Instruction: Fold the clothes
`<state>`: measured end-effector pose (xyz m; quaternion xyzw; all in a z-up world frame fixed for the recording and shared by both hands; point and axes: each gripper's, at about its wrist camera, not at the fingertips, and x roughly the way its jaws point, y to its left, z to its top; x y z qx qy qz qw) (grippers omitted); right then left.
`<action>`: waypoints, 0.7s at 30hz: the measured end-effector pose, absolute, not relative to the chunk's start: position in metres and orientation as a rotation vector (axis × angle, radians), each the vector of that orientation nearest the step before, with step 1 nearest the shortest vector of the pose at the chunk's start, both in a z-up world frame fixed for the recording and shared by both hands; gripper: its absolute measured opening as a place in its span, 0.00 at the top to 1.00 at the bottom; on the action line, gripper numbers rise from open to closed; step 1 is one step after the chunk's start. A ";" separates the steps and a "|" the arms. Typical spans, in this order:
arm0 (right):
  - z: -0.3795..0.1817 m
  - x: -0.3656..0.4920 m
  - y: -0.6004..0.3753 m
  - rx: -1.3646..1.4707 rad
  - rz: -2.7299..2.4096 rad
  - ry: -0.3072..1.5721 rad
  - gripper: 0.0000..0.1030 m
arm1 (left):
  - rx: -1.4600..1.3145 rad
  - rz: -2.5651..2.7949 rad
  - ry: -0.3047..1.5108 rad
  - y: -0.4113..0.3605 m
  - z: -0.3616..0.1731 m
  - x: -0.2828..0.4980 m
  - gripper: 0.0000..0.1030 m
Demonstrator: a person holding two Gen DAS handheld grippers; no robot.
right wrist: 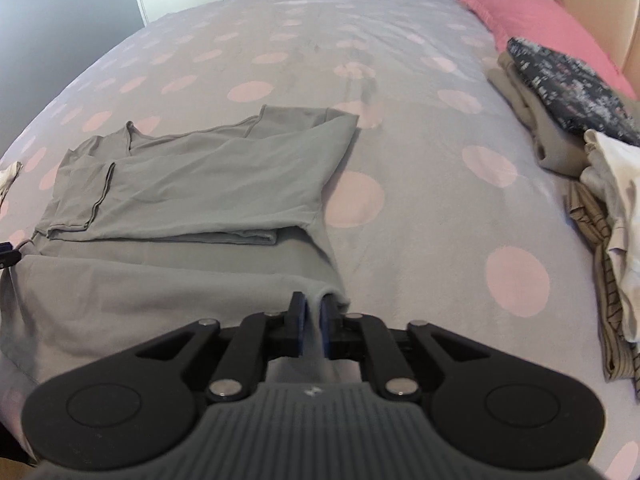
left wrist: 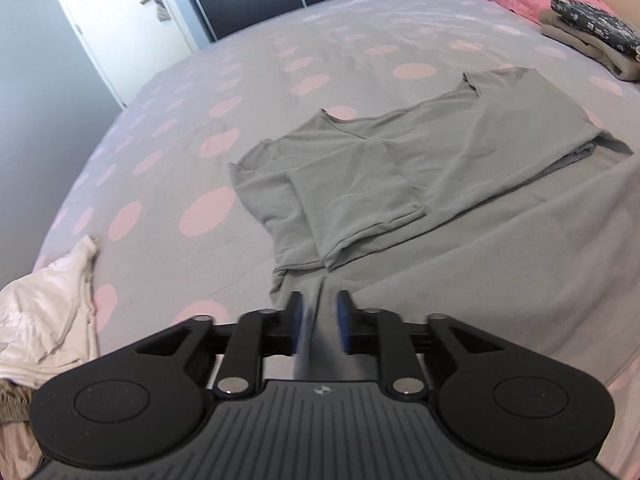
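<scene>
Grey shirt [right wrist: 192,188] lay half-folded on dotted bed [right wrist: 420,200], right tongs [right wrist: 314,320] slightly parted around its hem, clothes pile [right wrist: 580,120] sat right beside pink pillow [right wrist: 532,16]

A pink pillow [right wrist: 532,16] lies on the spotted bedspread [right wrist: 420,184] (grey, pink dots); white door [left wrist: 120,20] behind.

Grey shirt [left wrist: 400,168]: thin matt cloth, soft, lightly creased, stitched hems. Bedspread [left wrist: 320,40]: smooth matt cloth, grey with pale pink dots. Pillow [right wrist: 532,20]: pink matt cloth. Left gripper [left wrist: 319,316]: matt black plastic, ribbed housing, shiny metal pivot pins, blue pads [left wrist: 343,320]. Right gripper [right wrist: 314,320]: likewise. White garment [left wrist: 48,308]: crumpled cloth. Door [left wrist: 120,8]: smooth white, metal handle.
</scene>
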<state>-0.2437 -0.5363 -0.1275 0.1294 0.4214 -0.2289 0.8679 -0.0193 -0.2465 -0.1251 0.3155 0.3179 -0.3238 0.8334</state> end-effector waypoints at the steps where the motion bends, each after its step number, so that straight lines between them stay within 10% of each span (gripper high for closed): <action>1: -0.126 -0.248 -0.535 0.245 -0.501 0.867 0.76 | 0.672 -0.669 0.648 -0.243 -0.124 -0.023 0.69; 21: -0.145 -0.260 -0.385 -0.266 -0.013 0.898 0.74 | 1.036 -1.050 0.419 -0.228 -0.152 -0.165 0.62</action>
